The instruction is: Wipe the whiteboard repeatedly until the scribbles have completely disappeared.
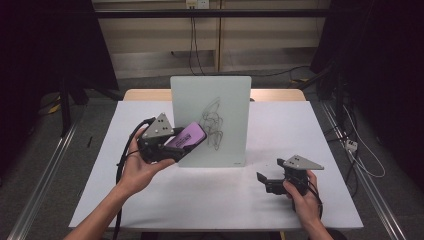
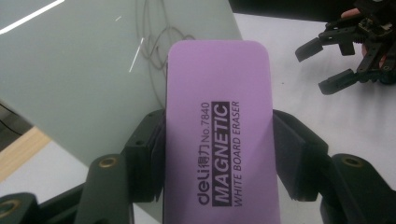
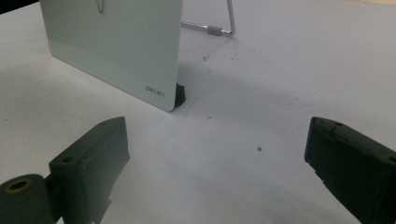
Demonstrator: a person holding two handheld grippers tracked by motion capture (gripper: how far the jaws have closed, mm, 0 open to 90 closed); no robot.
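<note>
Wiping has yet to clear anything, I judge: the purple eraser (image 2: 218,135) sits clamped between the left hand-held gripper (image 1: 186,141) jaws, raised near the lower left of the upright whiteboard (image 1: 210,120), whose scribble (image 1: 212,122) remains. The right hand-held gripper (image 1: 267,181) rests on the table (image 1: 210,200), jaws apart, empty.

Left gripper (image 1: 181,141) clamped, right gripper (image 1: 264,181) agape.

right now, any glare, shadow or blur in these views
High view: dim, dark surroundings, board casts a soft shadow on the table. Left gripper view: bright streaks of glare on the board, eraser print sharp. Right gripper view: near jaws soft, shadow at the board's corner.
</note>
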